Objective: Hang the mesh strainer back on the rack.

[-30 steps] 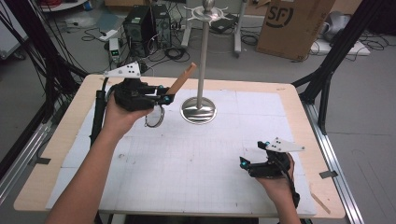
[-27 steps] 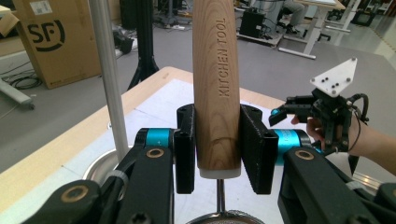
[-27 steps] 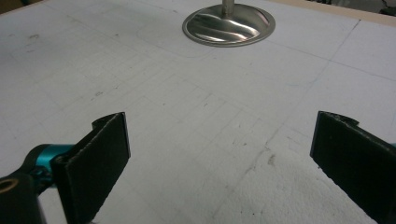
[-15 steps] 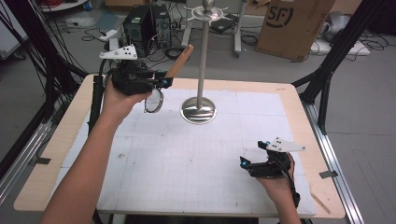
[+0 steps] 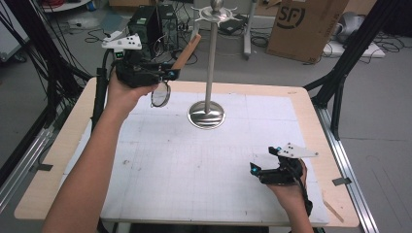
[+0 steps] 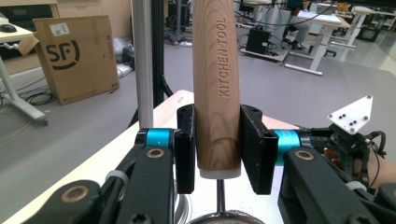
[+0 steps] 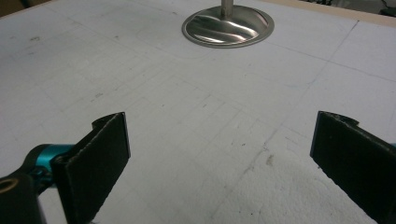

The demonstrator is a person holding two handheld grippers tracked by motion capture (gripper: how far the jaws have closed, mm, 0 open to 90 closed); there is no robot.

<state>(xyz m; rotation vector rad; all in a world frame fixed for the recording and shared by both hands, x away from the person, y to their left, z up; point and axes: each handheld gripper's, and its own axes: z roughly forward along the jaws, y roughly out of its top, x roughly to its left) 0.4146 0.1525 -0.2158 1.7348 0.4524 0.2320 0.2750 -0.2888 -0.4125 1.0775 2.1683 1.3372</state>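
A kitchen tool with a wooden handle [image 5: 187, 50] and a round wire head [image 5: 160, 96] hangs in the air at the table's far left. My left gripper [image 5: 170, 74] is shut on the lower end of that handle [image 6: 217, 93], which is stamped "KITCHEN TOOL". The handle tilts up toward the hooks [image 5: 215, 12] at the top of a metal stand's pole [image 5: 210, 63]. The pole [image 6: 142, 60] stands just left of the handle in the left gripper view. My right gripper [image 5: 255, 170] rests on the mat at the front right, open with nothing between its fingers [image 7: 98, 158].
The stand's shiny round base [image 5: 206, 115] sits at the mat's far middle, and also shows ahead as the base [image 7: 228, 27] in the right gripper view. A white gridded mat [image 5: 194, 170] covers the wooden table. Beyond the far edge are a cardboard box [image 5: 306, 26], cables and equipment.
My left gripper has lifted the tool higher off the table, bringing the handle's tip closer to the top of the stand. The right gripper has stayed where it was.
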